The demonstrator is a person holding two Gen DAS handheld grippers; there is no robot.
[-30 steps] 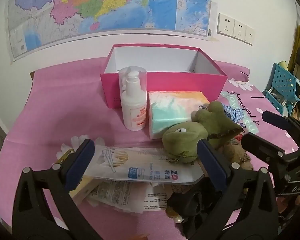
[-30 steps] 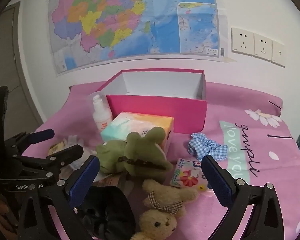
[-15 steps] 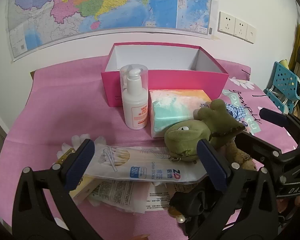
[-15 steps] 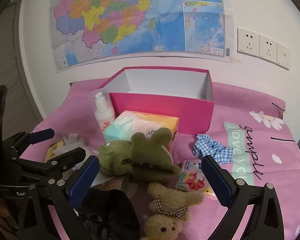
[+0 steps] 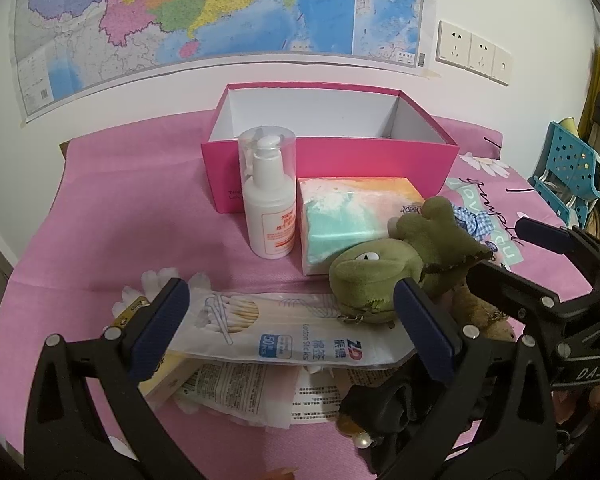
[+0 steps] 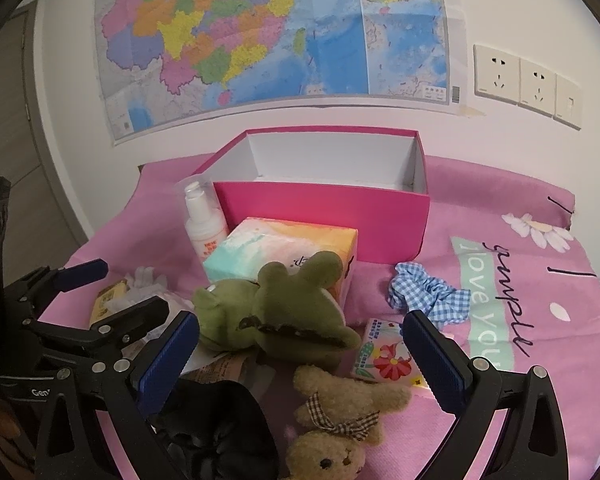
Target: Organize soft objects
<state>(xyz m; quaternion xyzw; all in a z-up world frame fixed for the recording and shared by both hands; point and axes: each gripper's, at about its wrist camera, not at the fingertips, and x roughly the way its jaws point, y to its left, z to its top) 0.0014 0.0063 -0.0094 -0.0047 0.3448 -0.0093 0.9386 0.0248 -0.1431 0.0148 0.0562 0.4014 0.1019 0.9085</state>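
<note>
Nothing is sorted yet: the pink box (image 6: 324, 216) beyond both empty, wide-apart jaws holds nothing, while the green plush (image 6: 276, 312) and teddy bear (image 6: 340, 420) lie between the right gripper's (image 6: 300, 356) jaws.

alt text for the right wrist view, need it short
Right gripper, jaws open, above a green plush toy and a tan teddy bear on a pink tablecloth. Behind: tissue pack, lotion bottle, open pink box, blue gingham scrunchie.
</note>
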